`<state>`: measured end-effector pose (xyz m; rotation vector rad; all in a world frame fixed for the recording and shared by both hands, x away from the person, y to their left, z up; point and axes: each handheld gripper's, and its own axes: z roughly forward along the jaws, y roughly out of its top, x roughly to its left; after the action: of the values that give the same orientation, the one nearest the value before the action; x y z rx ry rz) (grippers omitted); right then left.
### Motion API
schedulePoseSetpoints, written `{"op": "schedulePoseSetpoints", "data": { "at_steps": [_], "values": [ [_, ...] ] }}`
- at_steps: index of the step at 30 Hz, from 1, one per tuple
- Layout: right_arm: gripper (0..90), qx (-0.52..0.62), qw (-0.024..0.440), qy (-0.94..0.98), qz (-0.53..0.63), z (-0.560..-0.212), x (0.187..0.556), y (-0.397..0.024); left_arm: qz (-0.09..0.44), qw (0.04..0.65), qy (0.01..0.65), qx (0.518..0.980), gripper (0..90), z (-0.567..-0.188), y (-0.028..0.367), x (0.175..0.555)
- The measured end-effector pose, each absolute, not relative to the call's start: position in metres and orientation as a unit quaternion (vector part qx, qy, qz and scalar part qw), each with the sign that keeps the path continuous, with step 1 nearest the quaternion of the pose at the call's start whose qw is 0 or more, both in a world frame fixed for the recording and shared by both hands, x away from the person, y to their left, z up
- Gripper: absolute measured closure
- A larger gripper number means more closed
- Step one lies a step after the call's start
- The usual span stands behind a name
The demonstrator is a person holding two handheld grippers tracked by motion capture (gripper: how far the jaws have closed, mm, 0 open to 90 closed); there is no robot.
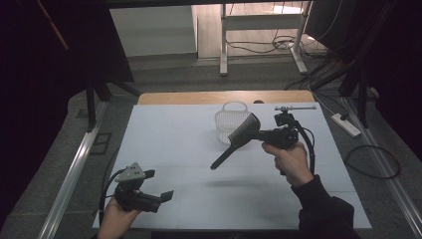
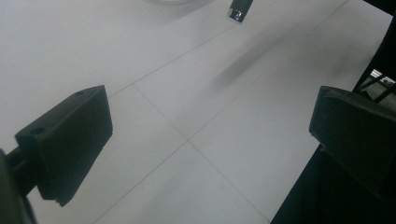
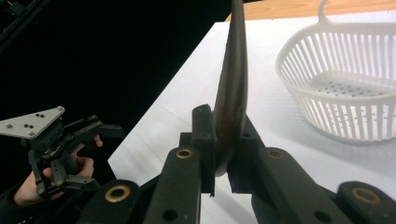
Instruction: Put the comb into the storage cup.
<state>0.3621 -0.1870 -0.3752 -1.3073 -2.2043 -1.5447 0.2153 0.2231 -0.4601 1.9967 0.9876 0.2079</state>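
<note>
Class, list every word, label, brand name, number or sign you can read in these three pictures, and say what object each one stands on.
None: no readable text anywhere.
Dark slotted spatula, held in the right claw: no marking shows.
White basket: plain.
White table sheet: plain.
Left claw: its grey plate bears only screw holes.

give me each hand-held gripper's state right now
left hand-held gripper: open, holding nothing
right hand-held gripper: shut on the black slotted spatula
</note>
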Motion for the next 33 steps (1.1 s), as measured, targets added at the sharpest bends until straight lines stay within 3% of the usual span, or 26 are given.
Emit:
{"op": "schedulePoseSetpoints", "data": {
  "at_steps": [33],
  "values": [
    [83.6, -0.471, 0.054, -0.701, -0.532, -0.373, 0.389, -0.203, 0.099, 0.432, 0.419, 0.793, 0.0, -0.463, 0.249, 0.188]
  ]
}}
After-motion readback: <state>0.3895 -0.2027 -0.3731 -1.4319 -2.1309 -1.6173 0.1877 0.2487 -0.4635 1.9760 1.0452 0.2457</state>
